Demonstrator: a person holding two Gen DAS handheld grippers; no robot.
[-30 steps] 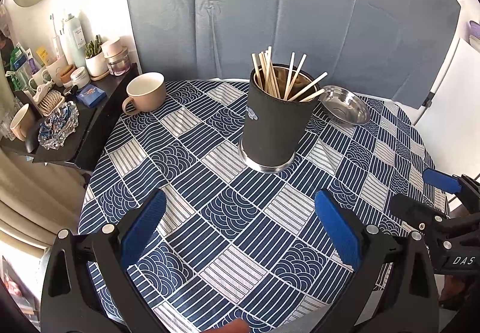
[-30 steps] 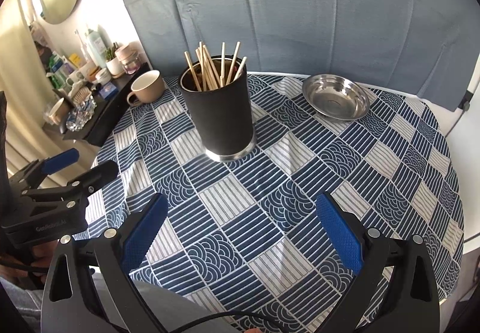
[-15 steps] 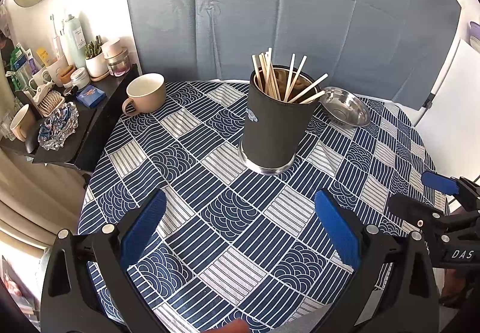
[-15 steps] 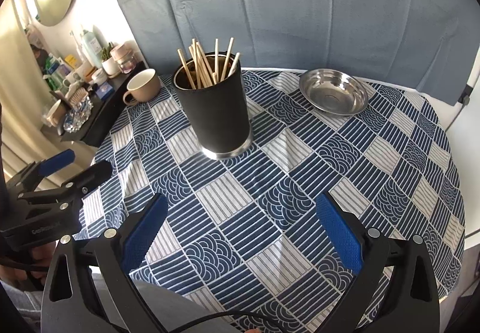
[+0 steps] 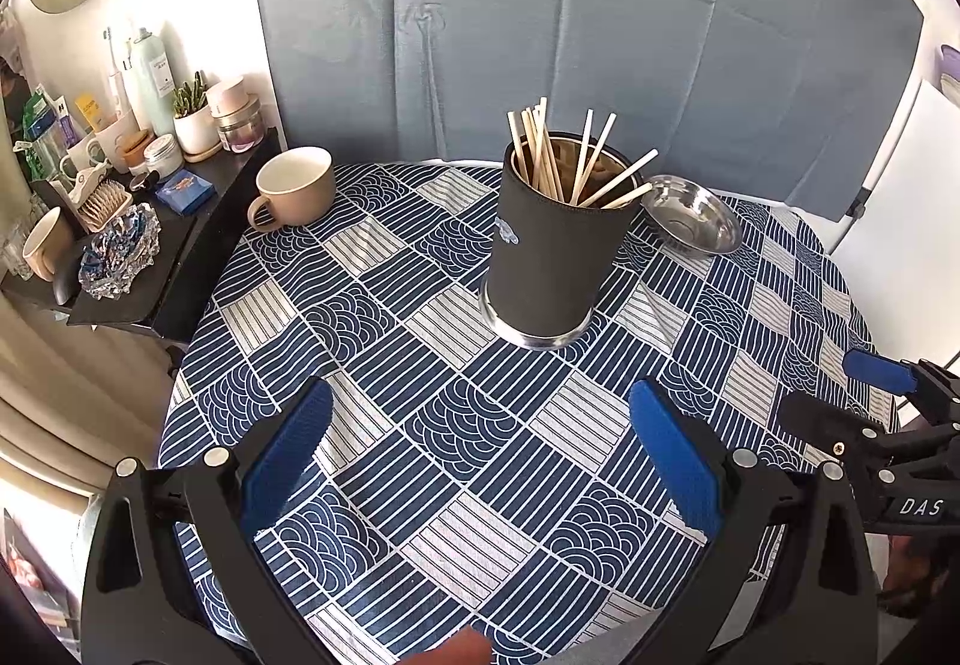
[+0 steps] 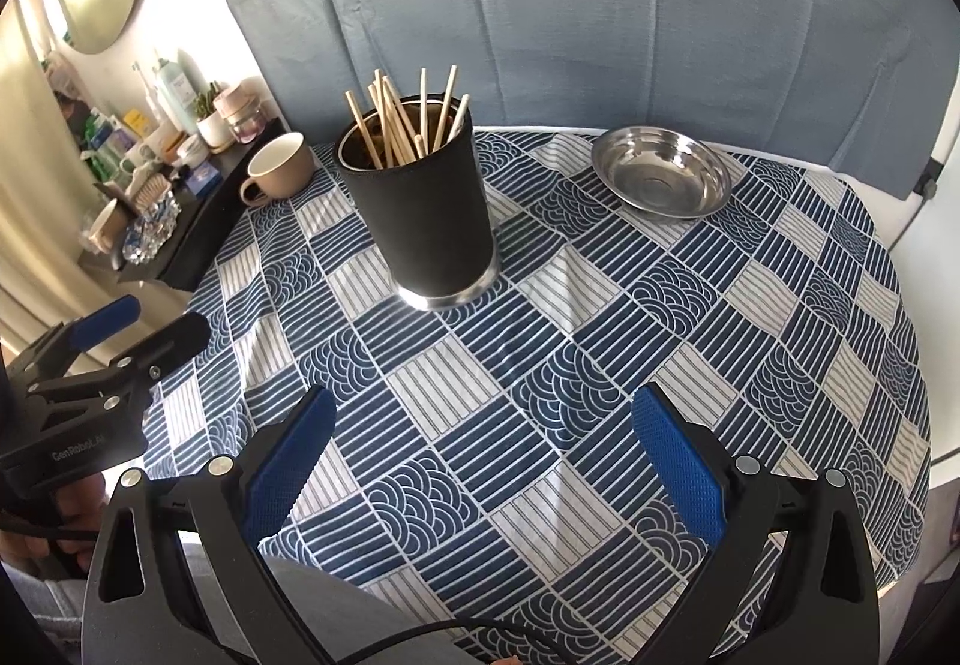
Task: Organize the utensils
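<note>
Standing upright mid-table, the black holder (image 6: pixel 426 209) kept every chopstick (image 6: pixel 393 125) inside while both the left gripper (image 5: pixel 480 461) and right gripper (image 6: pixel 483 461), spread wide and empty, had barely drifted nearer, leaving the sorting's stage unclear.

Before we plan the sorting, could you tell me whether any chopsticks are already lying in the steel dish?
No, the steel dish shows only its bare shiny bottom, and the chopsticks all stand in the black holder.
</note>
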